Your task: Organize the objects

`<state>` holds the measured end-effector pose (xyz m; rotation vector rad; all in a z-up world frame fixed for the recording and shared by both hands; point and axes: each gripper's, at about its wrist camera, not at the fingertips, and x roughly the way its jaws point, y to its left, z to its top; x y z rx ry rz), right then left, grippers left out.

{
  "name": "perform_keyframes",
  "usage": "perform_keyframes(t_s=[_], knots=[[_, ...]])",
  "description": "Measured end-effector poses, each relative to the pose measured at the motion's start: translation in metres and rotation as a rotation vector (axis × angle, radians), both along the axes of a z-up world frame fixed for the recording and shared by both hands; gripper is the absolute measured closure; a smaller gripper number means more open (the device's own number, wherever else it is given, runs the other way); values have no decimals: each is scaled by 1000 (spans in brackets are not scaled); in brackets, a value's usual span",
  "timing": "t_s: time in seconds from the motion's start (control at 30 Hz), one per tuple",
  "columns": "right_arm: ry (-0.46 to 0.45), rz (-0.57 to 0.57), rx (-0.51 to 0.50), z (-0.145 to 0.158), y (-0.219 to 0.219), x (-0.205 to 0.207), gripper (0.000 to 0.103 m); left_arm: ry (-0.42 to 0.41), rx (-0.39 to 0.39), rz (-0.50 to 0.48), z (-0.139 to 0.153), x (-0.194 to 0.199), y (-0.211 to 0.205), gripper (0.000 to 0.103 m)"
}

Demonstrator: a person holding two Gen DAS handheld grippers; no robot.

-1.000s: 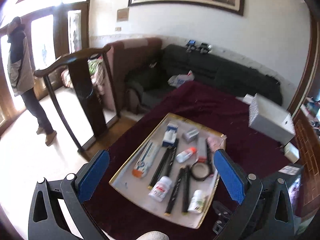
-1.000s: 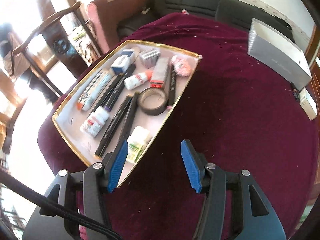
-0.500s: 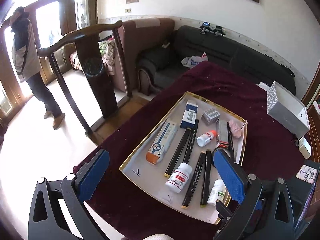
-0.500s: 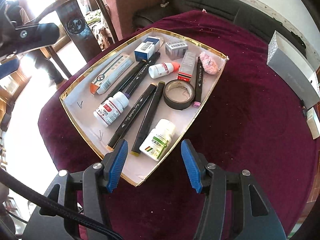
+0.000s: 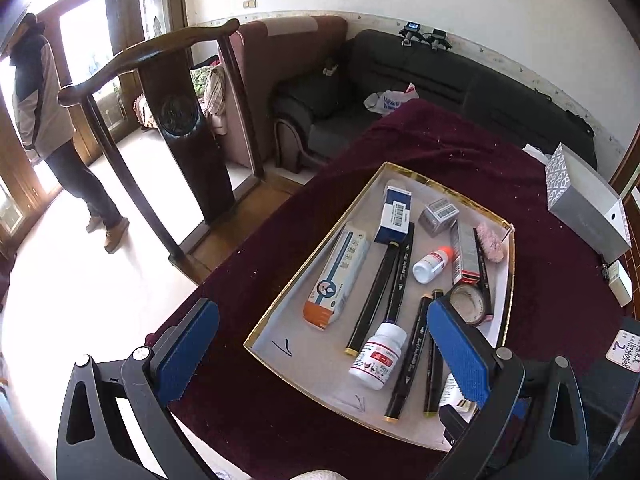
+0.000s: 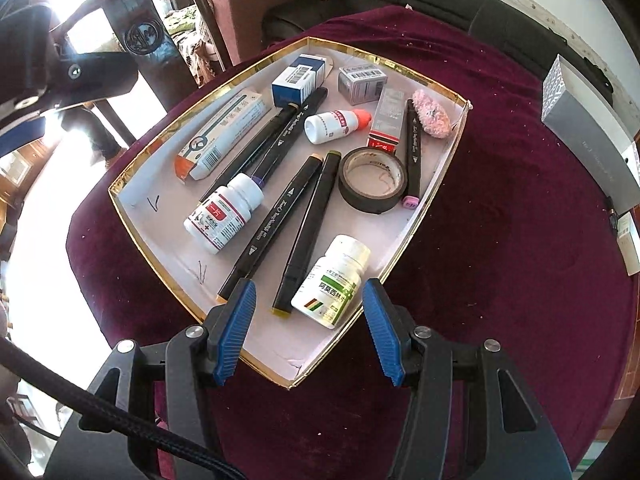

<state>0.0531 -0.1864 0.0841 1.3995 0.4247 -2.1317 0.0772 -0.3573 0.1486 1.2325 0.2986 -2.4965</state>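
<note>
Right wrist view: the right tongs [image 6: 310, 328] hang spread and empty above the near corner of a shallow gold-rimmed tray [image 6: 434, 192], which sits on a table draped in dark red cloth [image 6: 500, 280]. A white pill bottle with a green label [image 6: 330, 282] lies on its side just ahead of the blue pads, between them in the view. Beside it two black markers [image 6: 288, 220] lie parallel, with a second white bottle carrying a red label [image 6: 224, 216] to their left. A roll of black tape [image 6: 372, 180] rests flat near the tray's right wall, touching another marker [image 6: 412, 156] with a pink cap. Farther back lie a small red-capped bottle [image 6: 336, 125], a blue and white carton [image 6: 300, 80], a long orange-ended box [image 6: 222, 134] and a pink fuzzy thing [image 6: 431, 118]. In the left wrist view, the left tongs [image 5: 324, 352] are also spread wide, holding nothing, above the tray's near left edge. A grey box [image 5: 588, 208] stands on the cloth to the right, well apart from the tray.
</note>
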Motion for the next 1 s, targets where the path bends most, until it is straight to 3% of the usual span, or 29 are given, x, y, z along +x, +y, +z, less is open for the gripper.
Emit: perform_keyframes(t_s=[0.53,1.0], knots=[[-18,-20,42,-10,-4,-2,48,-93,61,-43,-30,-23,-7,1],[-5,-6,49,-8,7,1,45,-119,49,-40,-34,-22,6,1]])
